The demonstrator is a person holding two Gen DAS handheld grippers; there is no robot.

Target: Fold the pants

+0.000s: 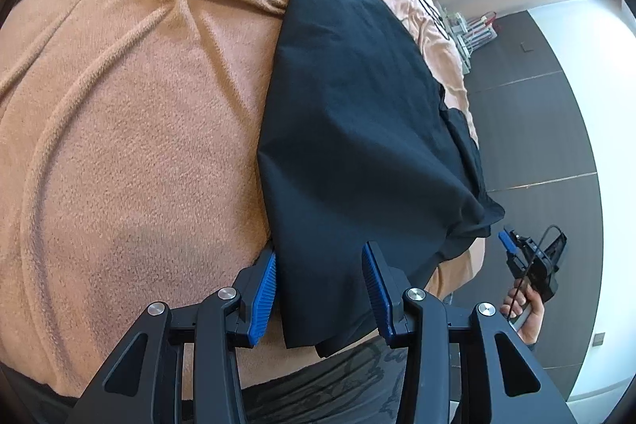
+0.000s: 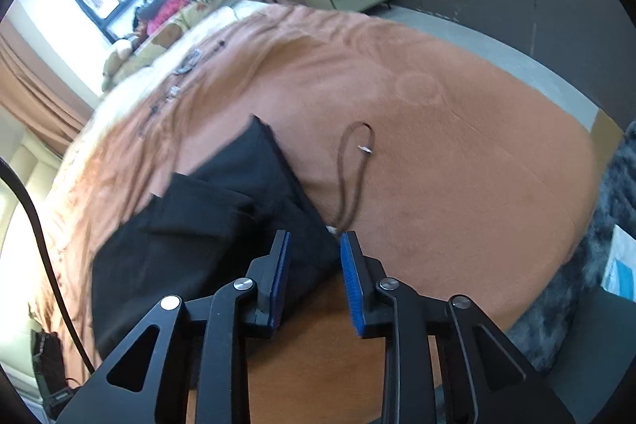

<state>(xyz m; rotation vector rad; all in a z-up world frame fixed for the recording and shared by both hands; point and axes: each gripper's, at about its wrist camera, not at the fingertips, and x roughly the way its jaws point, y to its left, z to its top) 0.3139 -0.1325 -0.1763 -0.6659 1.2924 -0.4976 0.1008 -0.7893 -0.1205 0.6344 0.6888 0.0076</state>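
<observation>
The black cotton pants [image 1: 357, 130] lie folded on the peach fleece blanket [image 1: 131, 130] near its edge, one corner hanging over. The left gripper [image 1: 320, 289] stands with its jaws apart around that hanging corner, the blue pads not pressing it. The right gripper [image 2: 314, 273] is loose beside the pants' near edge, gripping nothing. A brown cord loop [image 2: 353, 169] lies on the blanket just beside the pants.
</observation>
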